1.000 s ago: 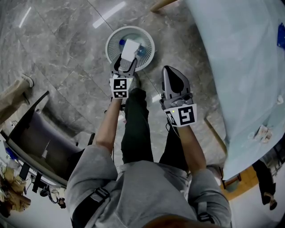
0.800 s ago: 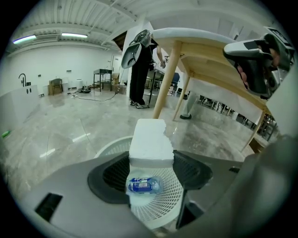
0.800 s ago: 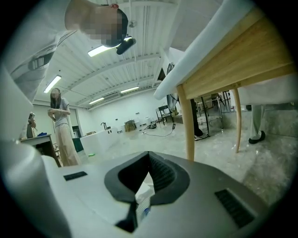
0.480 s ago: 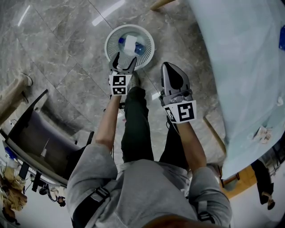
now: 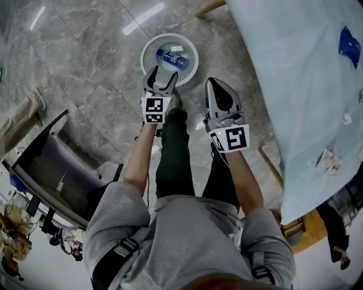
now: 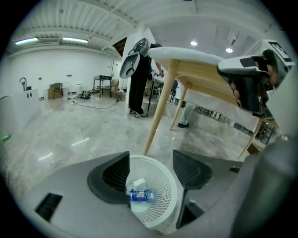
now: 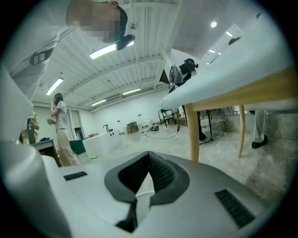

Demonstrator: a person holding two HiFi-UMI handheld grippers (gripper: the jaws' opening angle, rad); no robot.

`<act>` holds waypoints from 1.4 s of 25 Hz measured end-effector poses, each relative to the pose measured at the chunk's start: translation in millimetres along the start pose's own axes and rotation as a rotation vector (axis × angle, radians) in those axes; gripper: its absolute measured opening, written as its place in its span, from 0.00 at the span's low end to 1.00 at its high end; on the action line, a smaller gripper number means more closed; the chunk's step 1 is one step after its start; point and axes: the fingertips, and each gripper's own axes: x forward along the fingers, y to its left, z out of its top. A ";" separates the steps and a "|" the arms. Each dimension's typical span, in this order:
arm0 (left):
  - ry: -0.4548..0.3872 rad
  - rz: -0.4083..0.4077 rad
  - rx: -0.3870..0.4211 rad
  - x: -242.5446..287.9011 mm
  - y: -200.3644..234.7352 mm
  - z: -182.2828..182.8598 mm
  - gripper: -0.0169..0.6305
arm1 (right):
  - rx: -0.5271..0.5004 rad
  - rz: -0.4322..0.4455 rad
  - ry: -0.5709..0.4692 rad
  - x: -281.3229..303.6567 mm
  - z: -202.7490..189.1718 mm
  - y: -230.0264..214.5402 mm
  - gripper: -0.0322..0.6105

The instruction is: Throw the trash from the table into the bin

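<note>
Glossy grey marble-tiled floor; cloth-covered table on slanted wooden legs; strip lights along a white ribbed ceiling.

A blue bottle and what may be white paper are seen in the bin, at whose near rim the left gripper is held, its empty jaws closing.

A clear plastic bottle lies in the round white mesh bin, on the floor left of the cloth-covered worktop.
</note>
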 end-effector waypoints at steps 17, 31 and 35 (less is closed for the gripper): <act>-0.205 -0.041 0.036 -136.9 -69.3 225.4 0.36 | -0.018 0.006 -0.113 -52.0 167.2 43.5 0.06; -0.310 -0.013 0.062 -233.4 -117.0 332.2 0.30 | -0.026 0.007 -0.214 -94.5 276.3 54.5 0.06; -0.344 0.000 0.094 -256.7 -126.1 353.5 0.27 | -0.039 0.021 -0.229 -104.8 295.1 63.2 0.06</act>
